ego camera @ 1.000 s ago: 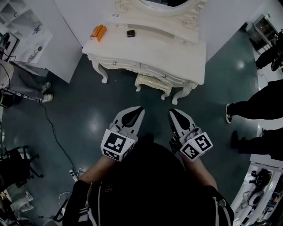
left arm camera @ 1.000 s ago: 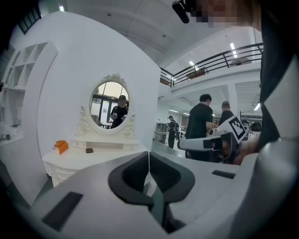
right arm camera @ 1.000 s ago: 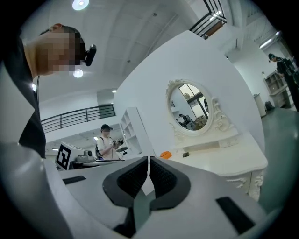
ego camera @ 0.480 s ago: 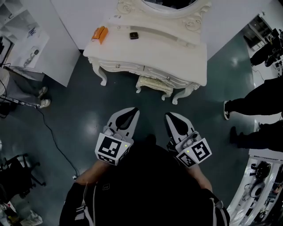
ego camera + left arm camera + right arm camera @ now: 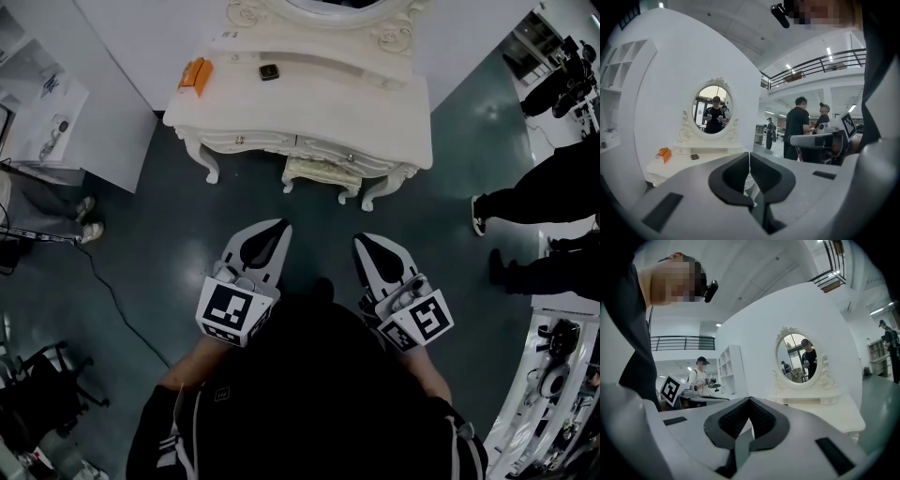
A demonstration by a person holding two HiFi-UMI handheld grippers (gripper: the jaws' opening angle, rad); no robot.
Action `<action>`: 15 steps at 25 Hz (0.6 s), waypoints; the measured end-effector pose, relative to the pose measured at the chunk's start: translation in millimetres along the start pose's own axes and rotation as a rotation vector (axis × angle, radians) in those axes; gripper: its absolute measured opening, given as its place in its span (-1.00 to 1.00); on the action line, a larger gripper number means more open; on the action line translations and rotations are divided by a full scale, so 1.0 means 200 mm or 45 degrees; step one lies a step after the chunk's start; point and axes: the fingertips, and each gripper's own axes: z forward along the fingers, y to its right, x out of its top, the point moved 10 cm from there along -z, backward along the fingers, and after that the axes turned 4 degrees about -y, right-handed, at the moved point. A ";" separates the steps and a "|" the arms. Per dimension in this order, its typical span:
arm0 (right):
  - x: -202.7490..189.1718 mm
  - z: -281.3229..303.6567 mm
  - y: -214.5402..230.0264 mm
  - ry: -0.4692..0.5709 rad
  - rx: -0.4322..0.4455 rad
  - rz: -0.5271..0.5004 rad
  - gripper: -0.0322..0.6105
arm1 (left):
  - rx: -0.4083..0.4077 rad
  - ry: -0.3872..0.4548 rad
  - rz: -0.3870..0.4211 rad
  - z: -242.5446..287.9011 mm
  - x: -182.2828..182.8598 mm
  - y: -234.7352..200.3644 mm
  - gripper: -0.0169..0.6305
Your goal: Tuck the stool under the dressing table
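Under the dressing table: stool, mostly hidden beneath the tabletop, with only its front strip and two legs showing between the table's carved legs.
Stool's long axis: side to side, parallel with the table's front edge, long front side turned toward the grippers.
Left gripper: jaws pressed together with nothing between them, held over the floor, tip aimed at the table, well apart from the stool.
Right gripper: jaws likewise closed and empty, beside the left one on the same heading.
On the tabletop: orange box near the left end, small dark item to its right, oval mirror at the back.
Right edge: a person's dark trouser legs and one shoe.
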 end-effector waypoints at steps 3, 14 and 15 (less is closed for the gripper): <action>0.06 -0.06 0.10 0.046 -0.095 -0.022 -0.84 | -0.005 -0.007 0.004 0.01 0.00 0.01 -0.91; 0.10 -0.16 0.19 0.079 -0.116 -0.037 -0.84 | -0.008 -0.003 0.025 0.04 0.02 0.09 -0.91; 0.10 -0.16 0.19 0.078 -0.113 -0.033 -0.84 | -0.006 0.000 0.029 0.04 0.02 0.10 -0.91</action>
